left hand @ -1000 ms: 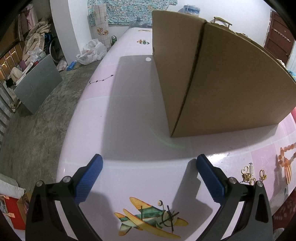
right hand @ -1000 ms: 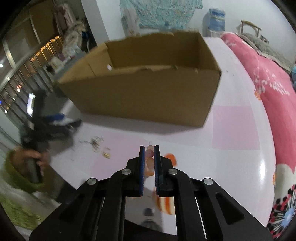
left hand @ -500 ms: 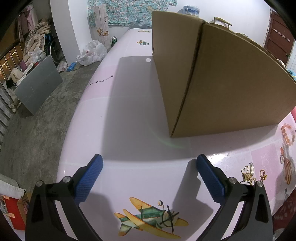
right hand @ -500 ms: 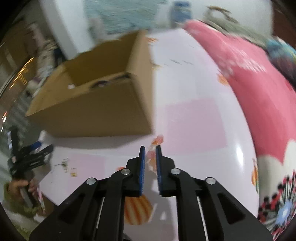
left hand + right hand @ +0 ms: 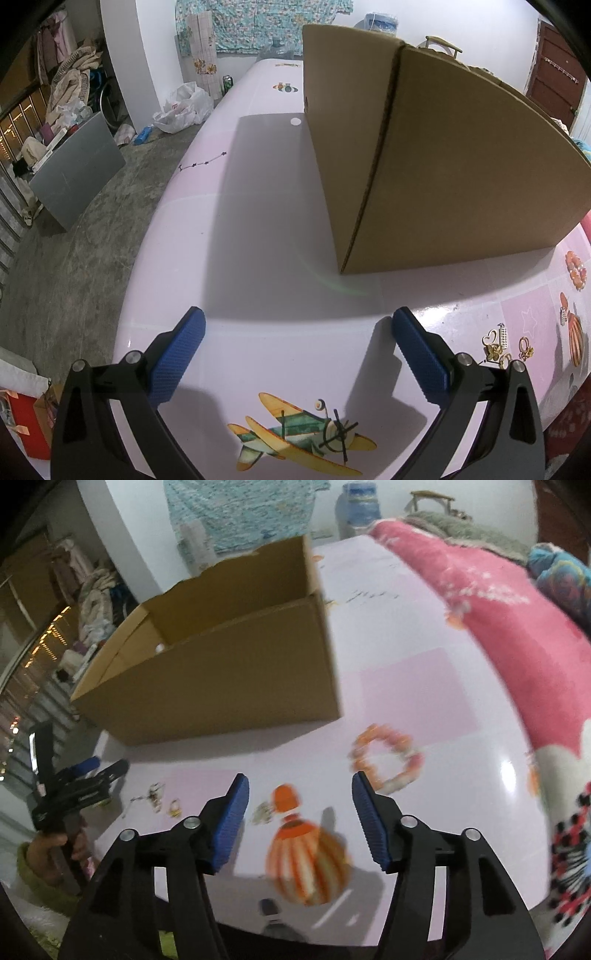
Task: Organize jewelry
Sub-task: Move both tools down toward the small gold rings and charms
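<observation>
A pink table point(image 5: 258, 229) with cartoon prints fills both views. An open cardboard box point(image 5: 229, 672) stands on it at the far side. Near the box's right corner a bead bracelet point(image 5: 386, 762) lies flat on the table, free of any tool, just beyond the right gripper point(image 5: 300, 788). That gripper's jaws have just been opening and stand apart with nothing between them. The left gripper point(image 5: 295, 328) hangs over the near left of the table, jaws wide and released. Small gold pieces point(image 5: 504, 345) lie to its right, well apart from the bracelet.
</observation>
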A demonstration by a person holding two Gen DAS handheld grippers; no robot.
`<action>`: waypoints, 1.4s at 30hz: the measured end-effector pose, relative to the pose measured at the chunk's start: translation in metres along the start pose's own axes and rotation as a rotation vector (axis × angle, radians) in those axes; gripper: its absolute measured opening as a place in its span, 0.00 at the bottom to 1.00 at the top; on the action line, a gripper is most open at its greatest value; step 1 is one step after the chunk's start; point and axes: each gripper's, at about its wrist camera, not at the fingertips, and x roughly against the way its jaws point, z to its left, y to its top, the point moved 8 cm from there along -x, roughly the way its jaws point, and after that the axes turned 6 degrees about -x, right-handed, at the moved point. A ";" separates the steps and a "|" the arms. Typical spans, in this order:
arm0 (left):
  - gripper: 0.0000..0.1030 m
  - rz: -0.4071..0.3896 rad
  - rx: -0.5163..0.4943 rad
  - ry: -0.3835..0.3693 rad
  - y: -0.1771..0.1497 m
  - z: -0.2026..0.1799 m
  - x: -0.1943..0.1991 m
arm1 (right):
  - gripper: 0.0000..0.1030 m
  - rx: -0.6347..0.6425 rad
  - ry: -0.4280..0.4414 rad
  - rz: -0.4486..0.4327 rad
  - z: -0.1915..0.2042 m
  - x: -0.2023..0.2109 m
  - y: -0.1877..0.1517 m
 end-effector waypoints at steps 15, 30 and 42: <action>0.96 0.013 0.013 0.000 -0.001 0.000 -0.001 | 0.56 -0.035 0.068 0.011 0.014 -0.002 -0.016; 0.96 0.030 -0.026 0.027 -0.002 -0.001 0.004 | 0.56 -0.025 0.087 0.019 0.020 -0.009 -0.019; 0.96 -0.117 -0.090 -0.132 -0.007 -0.040 0.056 | 0.56 0.084 0.161 -0.002 0.048 -0.010 -0.022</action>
